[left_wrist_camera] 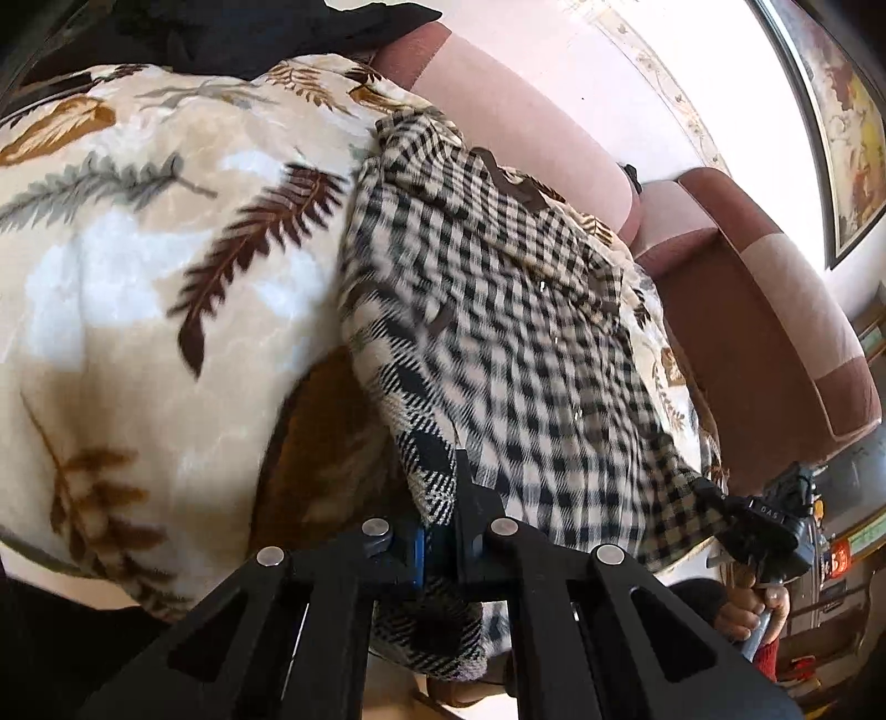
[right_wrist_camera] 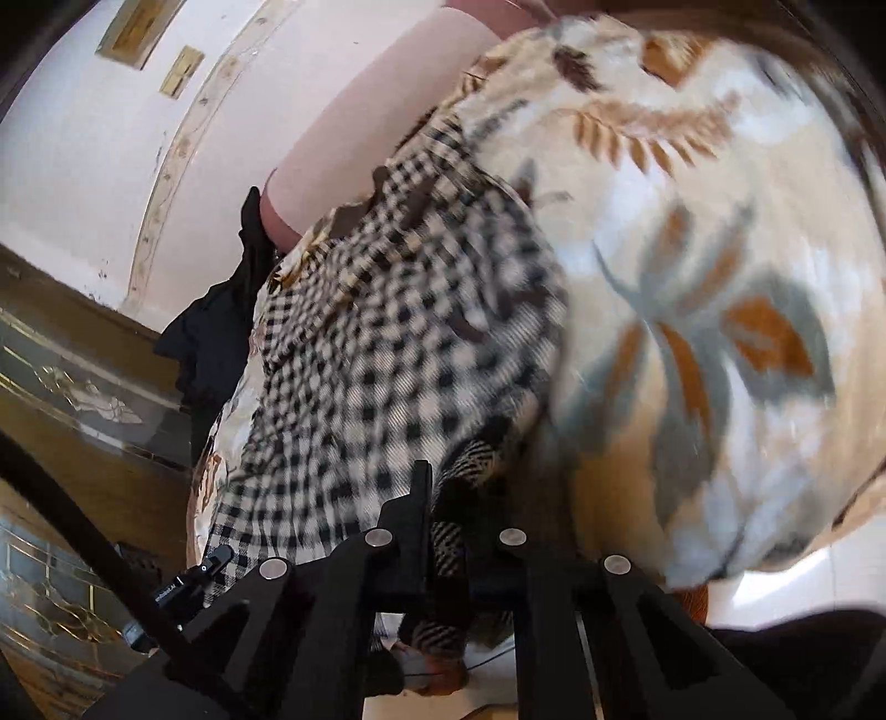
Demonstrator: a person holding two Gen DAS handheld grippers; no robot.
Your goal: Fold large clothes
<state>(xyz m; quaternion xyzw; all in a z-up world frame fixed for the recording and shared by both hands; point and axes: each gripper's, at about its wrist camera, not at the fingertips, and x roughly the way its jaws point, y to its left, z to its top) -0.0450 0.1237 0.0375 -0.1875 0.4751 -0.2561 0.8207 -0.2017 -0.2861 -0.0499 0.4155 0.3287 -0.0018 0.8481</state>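
A black-and-cream checked garment [left_wrist_camera: 515,343] with brown trim lies stretched over a leaf-patterned blanket [left_wrist_camera: 138,266] on a sofa. My left gripper [left_wrist_camera: 443,498] is shut on the garment's near edge. In the left wrist view my right gripper [left_wrist_camera: 764,526] shows at the right, shut on the garment's other near corner. In the right wrist view the same garment [right_wrist_camera: 398,343] runs away from my right gripper [right_wrist_camera: 437,498], which is shut on its edge. The left gripper's tip [right_wrist_camera: 210,559] shows at the lower left there. The views are motion-blurred.
A pink and brown sofa back [left_wrist_camera: 526,127] and armrest [left_wrist_camera: 775,332] lie behind the garment. Dark clothing [right_wrist_camera: 221,332] hangs off the sofa's end and more [left_wrist_camera: 249,33] lies at the blanket's far side. A wooden cabinet with glass [right_wrist_camera: 66,376] stands at the left.
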